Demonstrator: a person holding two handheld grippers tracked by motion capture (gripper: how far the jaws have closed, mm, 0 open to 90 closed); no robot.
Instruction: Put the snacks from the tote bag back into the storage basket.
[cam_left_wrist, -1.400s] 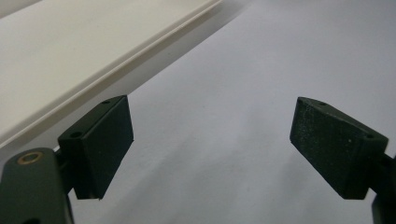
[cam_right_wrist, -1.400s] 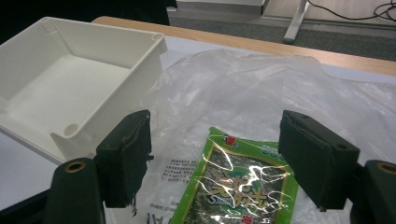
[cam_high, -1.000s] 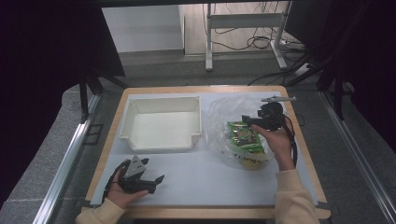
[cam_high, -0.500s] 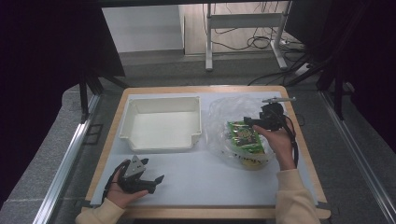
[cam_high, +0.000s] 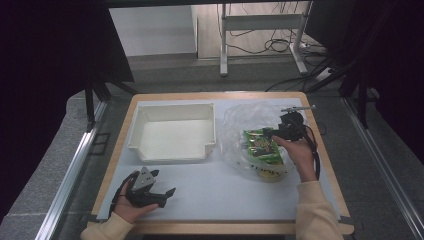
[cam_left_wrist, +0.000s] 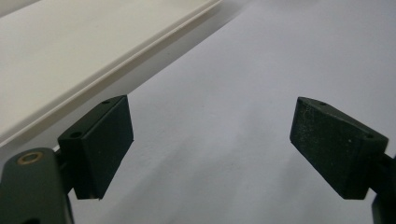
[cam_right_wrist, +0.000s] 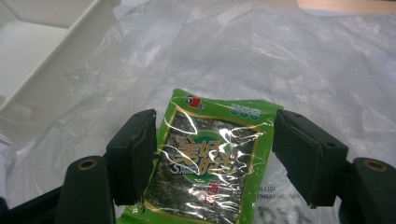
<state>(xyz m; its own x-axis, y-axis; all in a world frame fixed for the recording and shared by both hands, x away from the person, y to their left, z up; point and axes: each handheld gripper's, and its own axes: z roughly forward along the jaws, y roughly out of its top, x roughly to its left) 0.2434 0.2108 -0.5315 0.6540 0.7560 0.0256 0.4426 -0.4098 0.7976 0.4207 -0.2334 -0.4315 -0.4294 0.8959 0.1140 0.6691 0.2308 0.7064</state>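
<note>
A green seaweed snack packet (cam_right_wrist: 210, 163) lies inside a crumpled clear plastic bag (cam_right_wrist: 280, 56) at the right of the table. My right gripper (cam_right_wrist: 215, 116) is lowered over it, with one jaw at each long edge of the packet and the bag's film between. Its jaws have just been closing, but the packet still lies flat and unsqueezed. In the high view the right gripper (cam_high: 271, 133) points left over the packet (cam_high: 260, 146). My left gripper (cam_high: 164, 182) rests at the front left, open and empty, a little above the white mat (cam_left_wrist: 243, 70).
A white, empty tray (cam_high: 172, 107) stands at the back left, its rim close to the left gripper (cam_left_wrist: 210, 126) and bordering the plastic bag (cam_high: 245, 117). The table has a wooden border (cam_high: 320, 165). More packets lie under the green one in the bag.
</note>
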